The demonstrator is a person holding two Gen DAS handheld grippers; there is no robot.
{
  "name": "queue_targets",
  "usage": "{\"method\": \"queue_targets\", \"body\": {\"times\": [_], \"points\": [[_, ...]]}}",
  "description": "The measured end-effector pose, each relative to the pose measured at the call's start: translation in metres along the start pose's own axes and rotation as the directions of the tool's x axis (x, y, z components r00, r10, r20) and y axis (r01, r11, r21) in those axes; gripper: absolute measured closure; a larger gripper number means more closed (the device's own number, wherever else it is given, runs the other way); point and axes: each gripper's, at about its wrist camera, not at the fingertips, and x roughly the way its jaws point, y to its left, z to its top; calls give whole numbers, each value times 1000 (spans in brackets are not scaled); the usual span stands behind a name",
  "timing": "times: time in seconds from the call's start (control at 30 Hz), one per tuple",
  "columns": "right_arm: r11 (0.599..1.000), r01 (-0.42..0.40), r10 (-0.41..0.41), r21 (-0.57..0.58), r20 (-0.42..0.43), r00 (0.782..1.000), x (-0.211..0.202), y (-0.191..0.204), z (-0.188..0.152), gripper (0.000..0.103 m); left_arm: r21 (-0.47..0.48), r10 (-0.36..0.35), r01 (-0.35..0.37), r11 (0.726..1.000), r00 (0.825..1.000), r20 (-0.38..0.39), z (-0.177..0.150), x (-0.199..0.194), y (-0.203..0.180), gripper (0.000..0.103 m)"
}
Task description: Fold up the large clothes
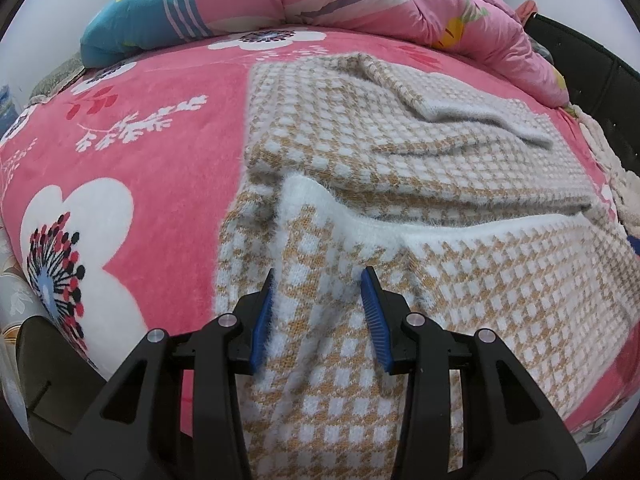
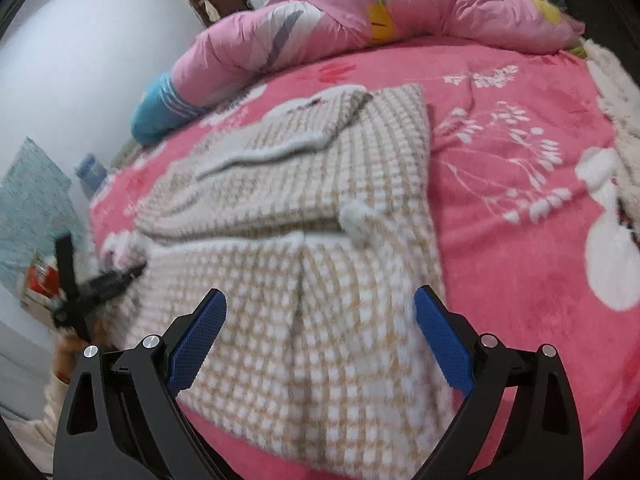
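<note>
Sweater (image 1: 400,168) on bed (image 1: 160,152), half folded. L gripper (image 1: 318,312) fingers part-open astride hem fabric, grip unclear; R gripper (image 2: 320,340) wide open, empty, above near edge. Pinch both corners evenly, then fold fwd.

The right gripper (image 2: 320,322) hangs wide open above a checked sweater (image 2: 304,216) folded on a pink blanket (image 2: 520,240); the left gripper (image 2: 120,274) touches its edge.

light: even, soft indoor, faint shadows
left view: sharp
right view: motion-blurred
edges: heavy fisheye bend, dark corners
</note>
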Motion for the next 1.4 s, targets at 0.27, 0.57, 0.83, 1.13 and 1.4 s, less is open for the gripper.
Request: {"method": "queue_targets", "body": {"times": [0.27,0.57,0.83,1.13,1.4], "points": [[997,3,0,71,-37,999,19,-21,12,24,8,19,-19,1000,1000,2,1,0,0,63],[998,29,-26,63,-56,998,16,-24,13,35,24,42,-42,999,999,9,-2,-1,-4,63],[994,87,-79,73,-104,991,34,-29,20,37,28,44,-44,999,999,9,-2,-1,-6,62],[1000,14,-13,6,-175,985,12,-6,-2,47,32,46,-47,998,999,12,-2,-2,-6,62],[994,112,-111,5,-140,984,17,-17,6,48,33,39,-39,999,999,11,-2,-2,-5,60]]}}
